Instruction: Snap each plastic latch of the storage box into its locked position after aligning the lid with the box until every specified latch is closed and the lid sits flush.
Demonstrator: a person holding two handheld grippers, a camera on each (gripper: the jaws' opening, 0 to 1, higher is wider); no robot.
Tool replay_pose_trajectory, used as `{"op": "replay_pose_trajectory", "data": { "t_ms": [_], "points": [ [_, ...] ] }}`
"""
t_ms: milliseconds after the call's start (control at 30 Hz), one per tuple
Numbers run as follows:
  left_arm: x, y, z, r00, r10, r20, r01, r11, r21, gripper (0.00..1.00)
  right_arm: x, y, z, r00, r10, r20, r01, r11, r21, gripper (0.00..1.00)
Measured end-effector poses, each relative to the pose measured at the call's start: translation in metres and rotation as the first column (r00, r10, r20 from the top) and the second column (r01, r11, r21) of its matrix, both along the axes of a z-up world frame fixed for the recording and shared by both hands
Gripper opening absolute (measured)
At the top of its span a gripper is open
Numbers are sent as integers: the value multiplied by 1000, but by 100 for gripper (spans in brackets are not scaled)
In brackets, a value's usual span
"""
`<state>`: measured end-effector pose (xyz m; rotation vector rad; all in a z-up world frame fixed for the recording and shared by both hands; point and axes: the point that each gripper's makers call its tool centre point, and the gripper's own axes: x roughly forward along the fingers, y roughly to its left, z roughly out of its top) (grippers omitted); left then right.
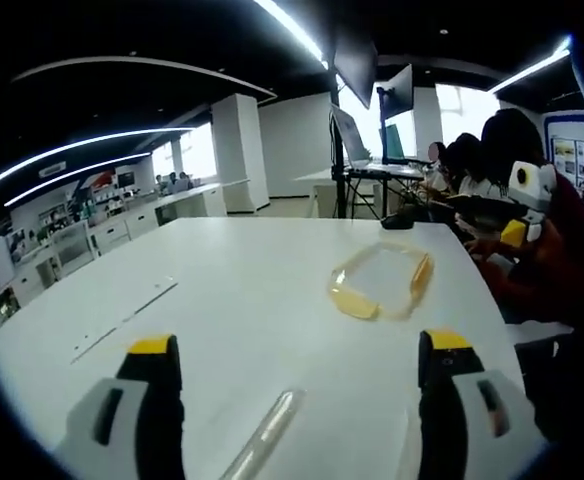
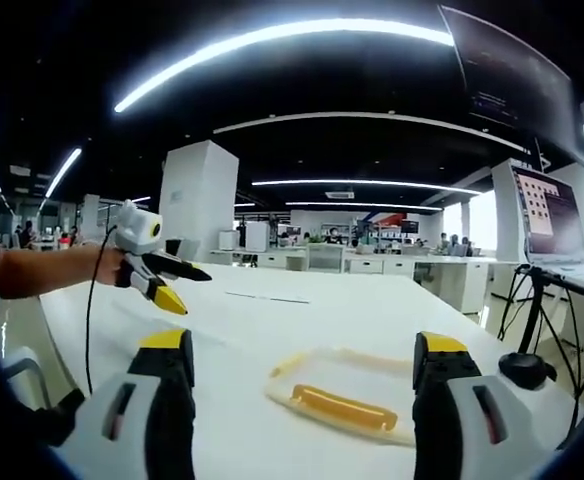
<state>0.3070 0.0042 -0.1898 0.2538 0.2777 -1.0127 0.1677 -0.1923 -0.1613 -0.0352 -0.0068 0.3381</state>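
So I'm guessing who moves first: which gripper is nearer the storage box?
Right, probably. The right gripper hovers just before the storage box; the left gripper sits farther back across the table.

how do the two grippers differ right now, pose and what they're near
The left gripper points across the white table with the storage box well ahead of its jaws; the right gripper hovers close over the box.
In the right gripper view, the left gripper hangs raised above the table, off to the box's side.
Shared: both have yellow-tipped black jaws, spread open, holding nothing.
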Motion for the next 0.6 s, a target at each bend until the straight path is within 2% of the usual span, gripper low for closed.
{"op": "replay_pose_trajectory", "data": {
  "t_ms": [267,600],
  "points": [
    [5,-12,-2,999,-31,-9,31,999,11,100,-2,4,4,1000,10,-3,-10,1000,1,94],
    [0,-24,-3,998,-50,-24,51,999,16,100,-4,12,6,999,30,-9,-30,1000,-3,97]
  ]
}}
